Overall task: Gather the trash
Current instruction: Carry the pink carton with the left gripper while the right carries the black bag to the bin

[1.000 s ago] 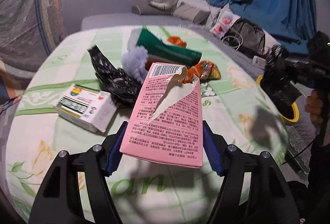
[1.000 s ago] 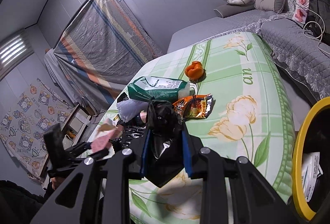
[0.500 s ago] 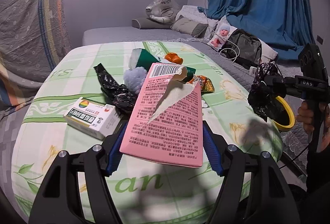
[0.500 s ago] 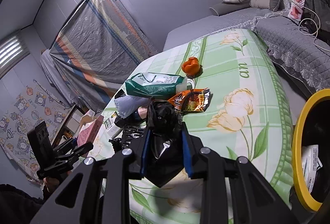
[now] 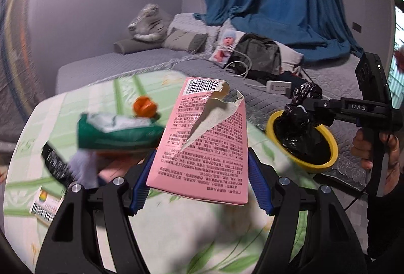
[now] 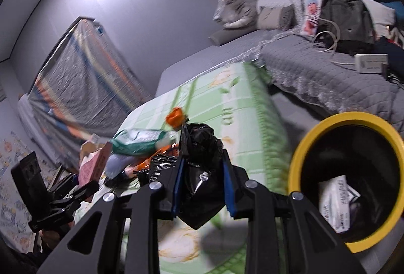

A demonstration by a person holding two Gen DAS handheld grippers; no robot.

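The left gripper (image 5: 199, 185) was clamped on a torn pink carton (image 5: 204, 145), its blue pads pressing the carton's two long edges. The carton's long axis ran straight ahead along the fingers, tilted up and away, with the ripped end and a barcode farthest from the gripper. Its face carried dense printed text, too small to read. Ahead and to the right of it, the right gripper (image 5: 303, 107) held a crumpled black plastic bag (image 6: 202, 173) pinched between its pads; the bag stood upright between the fingers, its knotted top pointing forward. The letters "DAS" showed on the right gripper's body. Just right of that gripper sat a yellow-rimmed bin (image 6: 298, 155) lined in black, with a white printed packet (image 6: 335, 200) inside. Left of and beyond both grippers, a green pack (image 5: 113, 132) and an orange piece (image 5: 144, 106) lay on the green floral cloth (image 5: 176, 236).
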